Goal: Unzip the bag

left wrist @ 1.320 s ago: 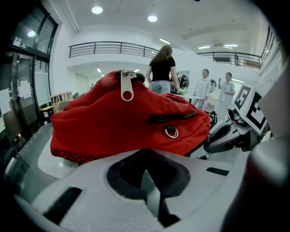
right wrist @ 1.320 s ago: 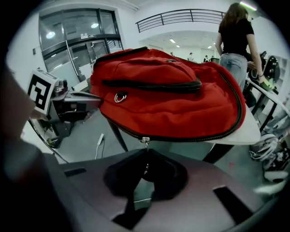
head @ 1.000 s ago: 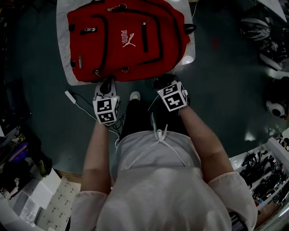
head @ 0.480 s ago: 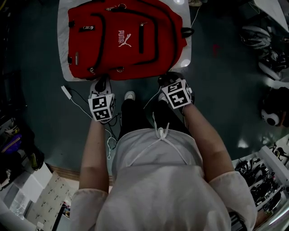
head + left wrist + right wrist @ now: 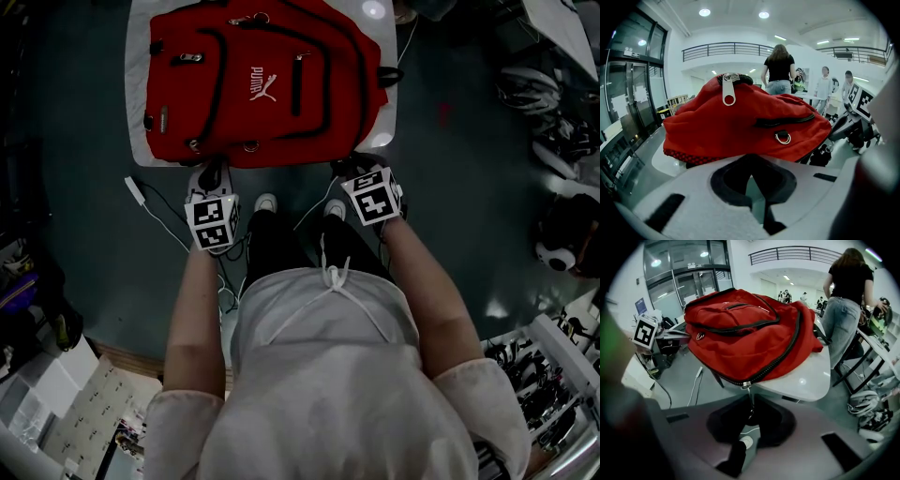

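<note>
A red backpack lies flat on a white table. At the bag's near right corner, my right gripper is shut on the zipper pull. The pull hangs from the slider of the black zipper that runs round the bag, and it goes down between the right gripper's jaws. At the bag's near left edge, my left gripper is shut. In the left gripper view the red bag lies just beyond my left gripper, and I see nothing between its jaws.
A white cable with an adapter trails on the dark floor at the left. Helmets lie on the floor at the right. Bins of parts stand at the lower right. People stand beyond the table.
My right gripper has shifted a little to the right along the bag's near edge, still shut on the zipper pull. The left gripper has stayed put.
</note>
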### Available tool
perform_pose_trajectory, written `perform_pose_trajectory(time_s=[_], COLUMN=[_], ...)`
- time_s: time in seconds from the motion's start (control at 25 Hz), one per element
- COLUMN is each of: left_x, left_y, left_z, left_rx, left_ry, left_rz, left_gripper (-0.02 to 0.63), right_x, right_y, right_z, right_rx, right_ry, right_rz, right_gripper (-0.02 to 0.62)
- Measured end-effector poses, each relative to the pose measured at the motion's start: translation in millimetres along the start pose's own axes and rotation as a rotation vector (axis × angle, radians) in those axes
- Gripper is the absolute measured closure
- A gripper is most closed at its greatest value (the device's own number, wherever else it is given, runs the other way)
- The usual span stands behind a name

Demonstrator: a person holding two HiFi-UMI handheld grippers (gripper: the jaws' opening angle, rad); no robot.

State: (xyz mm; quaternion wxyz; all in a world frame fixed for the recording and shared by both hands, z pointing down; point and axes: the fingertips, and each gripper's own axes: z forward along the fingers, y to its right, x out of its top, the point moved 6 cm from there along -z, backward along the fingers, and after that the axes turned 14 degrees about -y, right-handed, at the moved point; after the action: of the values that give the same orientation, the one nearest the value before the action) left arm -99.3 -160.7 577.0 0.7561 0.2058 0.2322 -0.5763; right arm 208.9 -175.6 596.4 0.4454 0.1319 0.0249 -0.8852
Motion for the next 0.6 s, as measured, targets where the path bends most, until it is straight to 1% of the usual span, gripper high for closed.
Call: perform_pose_trajectory(time_s=[0.2, 0.32, 0.36, 0.4, 0.44, 0.52, 0.6], left_x=[2, 4, 5, 5, 5, 7, 17], left_y=[0, 0, 1, 2, 2, 2, 5], left_z=[1, 2, 1, 0, -3, -11, -23], left_rx=[-0.006, -0.018, -0.022, -0.026, -0.029, -0.039, -0.069], left_ry=[-0.017, -0.056, -0.074, -0.091, -0.101, -0.086, -0.031], left_rz=[-0.003, 0.020, 0.040, 0.058, 0.063, 0.033, -0.014], left_gripper=[0.586, 0.586, 0.586, 0.586, 0.586, 0.586, 0.586], right_x=[0, 2, 3, 4, 4, 6, 10], right_y=[-7, -9, -10, -12, -15, -23, -31], right_z=[1, -4, -7, -11, -15, -27, -39], right_rx=[0.009, -0.031, -0.047, -0.060, -0.069, -0.080, -0.080], right_ry=[0.002, 0.018, 0.026, 0.035, 0.045, 0.071, 0.112], right_rz=[0.102, 0.131, 0.132, 0.135, 0.142, 0.171, 0.203], right_gripper=[0.558, 0.553, 0.534, 0.501, 0.486, 0.486, 0.488])
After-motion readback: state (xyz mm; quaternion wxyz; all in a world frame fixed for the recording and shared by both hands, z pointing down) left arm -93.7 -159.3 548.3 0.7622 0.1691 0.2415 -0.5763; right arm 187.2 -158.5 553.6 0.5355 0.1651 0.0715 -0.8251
